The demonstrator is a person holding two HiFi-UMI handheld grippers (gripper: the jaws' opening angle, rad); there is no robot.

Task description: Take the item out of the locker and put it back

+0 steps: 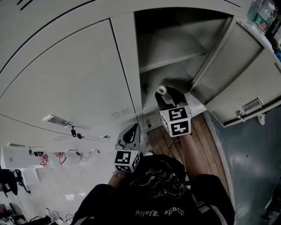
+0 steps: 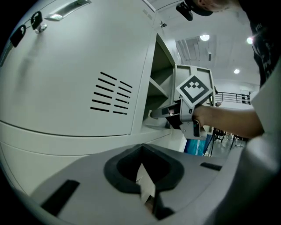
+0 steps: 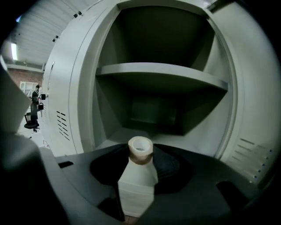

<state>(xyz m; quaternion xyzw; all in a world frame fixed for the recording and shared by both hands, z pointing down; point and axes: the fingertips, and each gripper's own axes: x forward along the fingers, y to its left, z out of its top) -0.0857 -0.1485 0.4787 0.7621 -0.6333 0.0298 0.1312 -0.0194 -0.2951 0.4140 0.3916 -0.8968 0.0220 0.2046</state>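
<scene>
A small white bottle (image 3: 137,176) with a round open neck (image 1: 162,90) stands upright in my right gripper (image 3: 137,195), which is shut on its body. The right gripper (image 1: 168,100) holds it at the mouth of the open locker, in front of the lower compartment (image 3: 149,116) and below the shelf (image 3: 162,71). In the left gripper view the right gripper (image 2: 169,115) reaches into the opening. My left gripper (image 1: 130,133) hangs lower, by the closed locker door (image 1: 66,83), with its jaws together. A white scrap (image 2: 145,184) shows in its jaw recess.
The locker's door (image 1: 246,83) swings open to the right, with a latch (image 1: 250,107) on it. Wooden floor (image 1: 210,145) lies below the locker. Bottles (image 1: 263,13) stand on top at the far right. The vented closed door (image 2: 112,97) fills the left.
</scene>
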